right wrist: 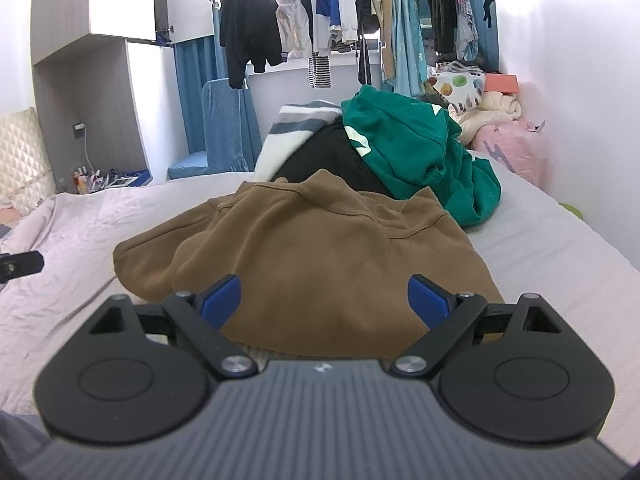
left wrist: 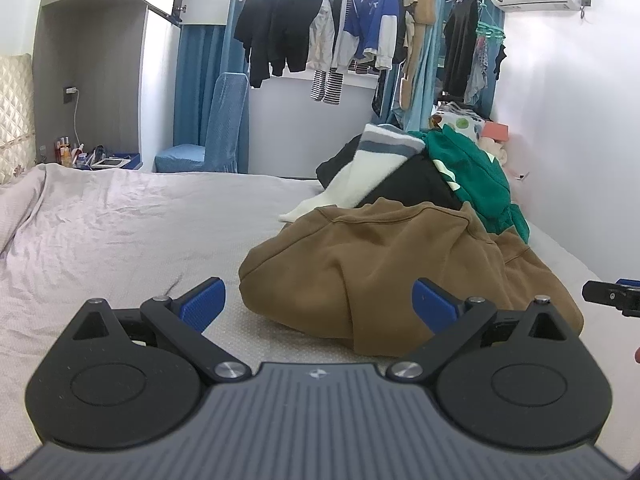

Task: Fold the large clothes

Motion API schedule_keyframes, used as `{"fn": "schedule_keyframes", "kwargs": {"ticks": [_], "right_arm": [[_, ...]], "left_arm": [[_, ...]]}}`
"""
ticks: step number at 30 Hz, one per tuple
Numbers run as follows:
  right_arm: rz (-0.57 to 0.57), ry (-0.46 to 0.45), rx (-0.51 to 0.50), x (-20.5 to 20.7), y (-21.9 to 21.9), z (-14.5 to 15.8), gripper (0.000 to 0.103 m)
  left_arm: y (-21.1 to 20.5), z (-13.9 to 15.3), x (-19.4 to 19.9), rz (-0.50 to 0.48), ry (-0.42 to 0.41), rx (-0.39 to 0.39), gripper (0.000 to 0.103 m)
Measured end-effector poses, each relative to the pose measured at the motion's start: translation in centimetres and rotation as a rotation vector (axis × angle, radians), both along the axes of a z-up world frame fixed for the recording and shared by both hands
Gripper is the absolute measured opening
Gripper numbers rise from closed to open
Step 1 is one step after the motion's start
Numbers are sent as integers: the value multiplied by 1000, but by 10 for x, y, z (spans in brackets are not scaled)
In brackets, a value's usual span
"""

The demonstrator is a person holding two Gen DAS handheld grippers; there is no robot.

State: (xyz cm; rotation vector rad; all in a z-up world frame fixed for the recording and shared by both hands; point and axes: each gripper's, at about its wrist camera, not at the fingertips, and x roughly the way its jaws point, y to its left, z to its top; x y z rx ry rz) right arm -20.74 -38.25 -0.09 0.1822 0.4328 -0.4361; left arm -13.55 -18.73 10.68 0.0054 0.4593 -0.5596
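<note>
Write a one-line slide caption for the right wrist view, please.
Open right claw hovers at the near edge of a crumpled brown sweatshirt on the bed, green hoodie piled behind.

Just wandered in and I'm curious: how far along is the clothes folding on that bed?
Nothing looks folded yet. The brown sweatshirt lies crumpled on the bed, with the green hoodie and a white striped top heaped behind it. Both the left tongs and right tongs are open and empty, facing the sweatshirt. All the folding is left.
</note>
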Motion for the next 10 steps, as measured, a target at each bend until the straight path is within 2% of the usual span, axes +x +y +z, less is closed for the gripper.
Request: {"fn": "schedule_keyframes", "kwargs": {"ticks": [10], "right_arm": [[-8, -3, 15, -5, 3, -3, 92]], "left_arm": [[-4, 2, -2, -10, -2, 11, 101]]}}
